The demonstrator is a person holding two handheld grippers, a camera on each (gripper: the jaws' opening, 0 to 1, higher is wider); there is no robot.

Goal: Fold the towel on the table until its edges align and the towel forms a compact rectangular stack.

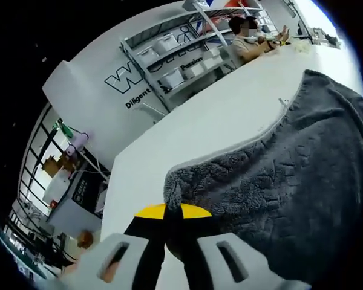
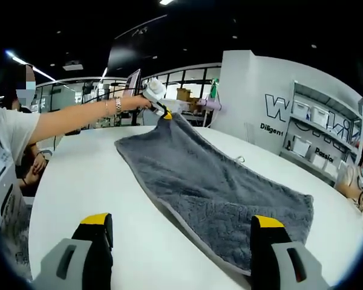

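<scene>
The grey towel lies spread on the white table, 1 far corner lifted off the surface. The left gripper has its 2 yellow-tipped jaws pinched together on that corner. The right gripper hovers near the towel's near edge, jaws wide apart, holding nothing.

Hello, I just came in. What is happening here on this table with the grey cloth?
A person is folding a grey towel on a white table with two hand-held grippers. The left gripper is shut on one corner of the towel and lifts it off the table; the right gripper view shows it at the far end of the towel, held by an outstretched arm. The right gripper is open at the near edge, holding nothing. The towel lies mostly flat, not yet folded.
</scene>
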